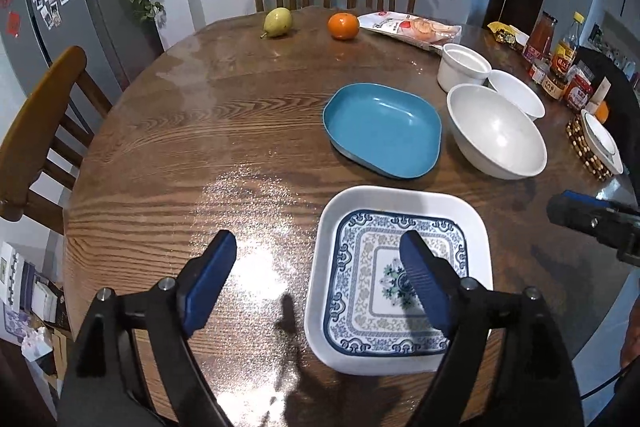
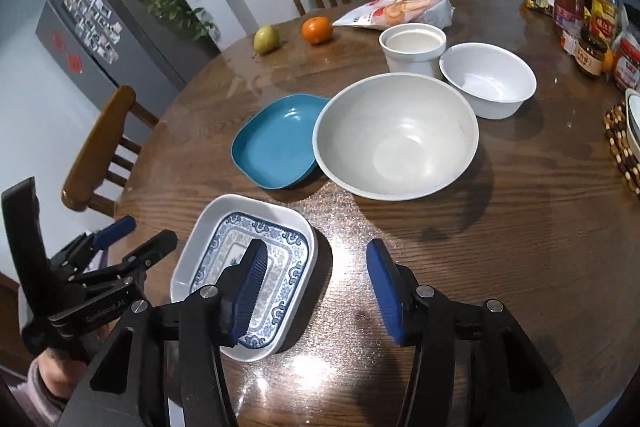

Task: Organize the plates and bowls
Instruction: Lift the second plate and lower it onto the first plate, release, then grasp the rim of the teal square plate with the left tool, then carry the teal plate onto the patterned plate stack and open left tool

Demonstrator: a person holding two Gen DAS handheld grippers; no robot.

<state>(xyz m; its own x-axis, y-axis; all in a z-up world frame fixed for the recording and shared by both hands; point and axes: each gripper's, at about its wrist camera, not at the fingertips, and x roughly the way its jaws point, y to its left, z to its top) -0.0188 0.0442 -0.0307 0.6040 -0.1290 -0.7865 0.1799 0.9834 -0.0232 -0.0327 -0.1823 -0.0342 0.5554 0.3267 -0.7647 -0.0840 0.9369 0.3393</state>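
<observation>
Nearest of all, both tongs hang spread apart above the patterned square plate (image 1: 400, 275), gripping nothing. The left tongs (image 1: 320, 259) stand wide, one pad over bare wood and the other over the plate's painted centre. The right tongs (image 2: 316, 267) are parted less, one pad above the plate's inner field and the other above the counter (image 2: 480, 267).

The plate lies flat close to the counter's near edge: a glossy, white-rimmed dish with rounded corners and a blue scroll border. Its glaze is likely slick, so a pinch on the low, sloping rim could slide off or tip the dish toward that edge. With both tongs crowded over one plate, they could also knock each other.

Beyond it sits the teal plate (image 2: 276, 143), matte, shallow and rounded-square. The large white bowl (image 2: 396, 135), deep and smooth-walled, appears to touch or overlap its rim. Lifting either one carelessly could drag or rattle the other.

Farther back stand a smaller white bowl (image 2: 488, 79) and a straight-sided white pot (image 2: 412, 47), close together. Jars and bottles (image 2: 592, 27) crowd the right edge, where a wide swing could topple them. A pear (image 2: 266, 40) and an orange (image 2: 317, 30) could roll if nudged.
</observation>
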